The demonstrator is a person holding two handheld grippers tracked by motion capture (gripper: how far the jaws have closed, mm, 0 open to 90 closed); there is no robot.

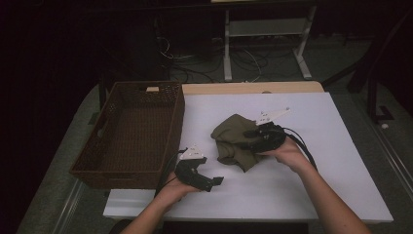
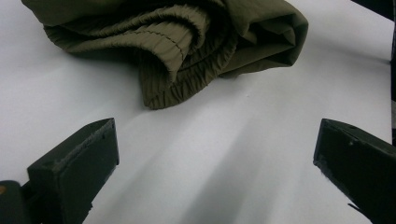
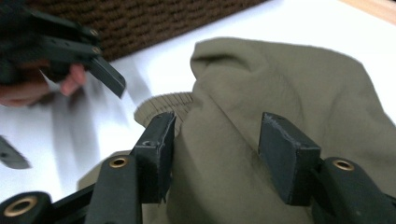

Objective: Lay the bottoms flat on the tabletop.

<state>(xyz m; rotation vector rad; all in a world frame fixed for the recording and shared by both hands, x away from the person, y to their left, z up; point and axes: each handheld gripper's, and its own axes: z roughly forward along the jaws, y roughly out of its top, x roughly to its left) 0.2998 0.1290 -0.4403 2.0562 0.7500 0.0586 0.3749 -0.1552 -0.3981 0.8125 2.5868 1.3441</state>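
Olive cloth (image 1: 237,140) is seen crumpled mid-desk (image 1: 311,185), beside the wicker basket (image 1: 131,134). It is straddled by the right tool (image 3: 217,154), jaws half apart, not yet clamped. The left tool (image 1: 209,181) is held wide apart nearby. A firm pinch is called for next.

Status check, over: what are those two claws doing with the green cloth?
Left claw open, short of cloth. Right claw open astride it, no pinch yet. Nothing in the way.
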